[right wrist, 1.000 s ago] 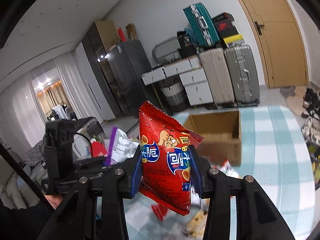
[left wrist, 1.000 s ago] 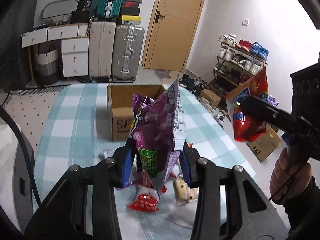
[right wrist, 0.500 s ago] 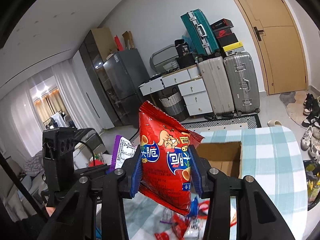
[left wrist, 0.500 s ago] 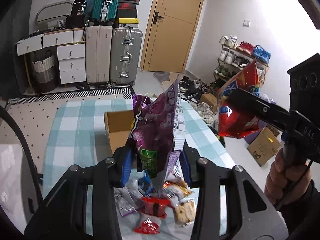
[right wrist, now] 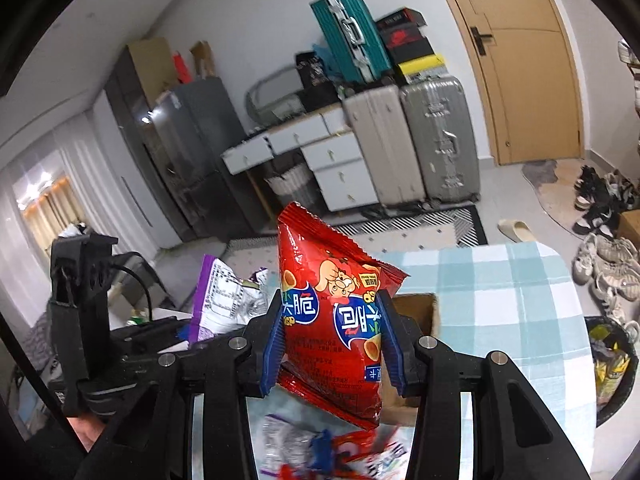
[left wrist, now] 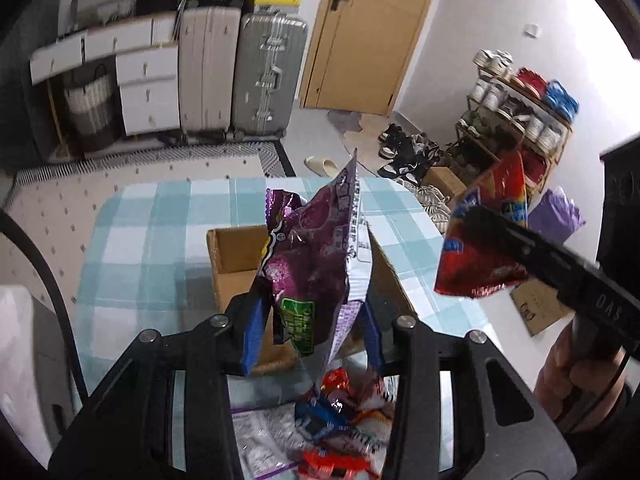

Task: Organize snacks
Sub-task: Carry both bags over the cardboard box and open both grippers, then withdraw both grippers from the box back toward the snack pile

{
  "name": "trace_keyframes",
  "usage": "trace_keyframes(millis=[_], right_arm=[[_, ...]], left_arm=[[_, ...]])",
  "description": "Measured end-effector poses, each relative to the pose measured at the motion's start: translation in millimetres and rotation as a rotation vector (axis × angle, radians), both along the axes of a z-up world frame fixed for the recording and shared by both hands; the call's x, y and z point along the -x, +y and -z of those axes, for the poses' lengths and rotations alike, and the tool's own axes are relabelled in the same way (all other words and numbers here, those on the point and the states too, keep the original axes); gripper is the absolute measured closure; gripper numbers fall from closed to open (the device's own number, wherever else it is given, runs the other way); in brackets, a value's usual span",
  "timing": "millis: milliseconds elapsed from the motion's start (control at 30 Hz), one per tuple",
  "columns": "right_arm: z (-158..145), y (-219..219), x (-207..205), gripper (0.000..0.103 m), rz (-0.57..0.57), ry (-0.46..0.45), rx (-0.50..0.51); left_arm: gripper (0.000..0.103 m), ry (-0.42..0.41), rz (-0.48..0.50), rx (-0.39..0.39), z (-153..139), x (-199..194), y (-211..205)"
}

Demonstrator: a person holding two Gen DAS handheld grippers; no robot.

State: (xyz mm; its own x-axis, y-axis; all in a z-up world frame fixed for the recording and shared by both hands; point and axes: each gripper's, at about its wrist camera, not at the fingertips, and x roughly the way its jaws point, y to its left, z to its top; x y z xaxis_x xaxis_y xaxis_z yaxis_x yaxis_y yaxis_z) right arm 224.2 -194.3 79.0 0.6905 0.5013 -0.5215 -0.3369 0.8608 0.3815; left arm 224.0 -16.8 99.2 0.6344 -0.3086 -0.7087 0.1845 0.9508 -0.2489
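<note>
— Starting with the biggest item: the checked table [left wrist: 132,248] carries the cardboard box [left wrist: 236,252], its interior largely blocked by the purple bag [left wrist: 316,256]. Loose snack packets [left wrist: 340,412] below are blurred; unreadable.

— Grippers?

— Left gripper [left wrist: 312,332] is clamped narrowly on the purple bag, raised above the box. Right gripper [right wrist: 332,344] pinches the red chip bag [right wrist: 332,320] likewise, in the air. Its Chinese lettering appears upside down; not legible.
</note>
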Motion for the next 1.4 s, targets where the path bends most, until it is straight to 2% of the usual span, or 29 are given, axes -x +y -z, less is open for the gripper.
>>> trace_keyframes(millis=[200,300,400,500,600,767,900,1000,1167,1267,1333,1400], right_arm=[[42.2,4.0,-40.6,0.061,-0.009,0.052,0.038],[61.3,9.2,-55.3,0.061,-0.015,0.071,0.066],[79.3,14.5,-66.1,0.061,-0.019,0.091,0.099],[94.7,20.2,-74.7,0.061,-0.035,0.115,0.13],[106.2,24.7,-78.7,0.061,-0.05,0.121,0.165],[118.2,28.0,-83.2,0.06,-0.061,0.135,0.179],[119.7,28.0,-81.0,0.06,-0.055,0.134,0.186],[123.2,27.5,-80.2,0.06,-0.047,0.143,0.198],[125.7,24.3,-76.3,0.06,-0.038,0.147,0.205],[121.5,24.5,-73.5,0.06,-0.036,0.121,0.212],[118.9,26.4,-72.5,0.059,-0.034,0.119,0.229],[115.4,26.1,-70.2,0.059,-0.035,0.112,0.227]], left_arm=[[0.065,0.061,0.014,-0.024,48.8,-41.4,-8.1],[0.064,0.111,0.013,-0.002,73.8,-59.4,-8.2],[0.064,0.154,0.015,0.018,99.9,-73.9,-4.9],[0.064,0.167,0.026,-0.009,122.6,-85.0,-2.2],[0.064,0.192,0.041,0.007,138.4,-93.9,-1.8],[0.064,0.21,0.042,0.005,147.4,-99.0,-5.9],[0.062,0.215,0.038,0.019,142.9,-95.4,-5.8],[0.06,0.218,0.006,-0.015,145.3,-93.0,-4.8],[0.059,0.245,0.009,0.004,147.1,-89.6,-2.5],[0.053,0.243,-0.003,0.006,145.8,-89.9,-0.7],[0.037,0.243,-0.018,0.011,142.7,-90.0,1.6],[0.035,0.235,-0.035,0.009,137.6,-88.8,4.3]])
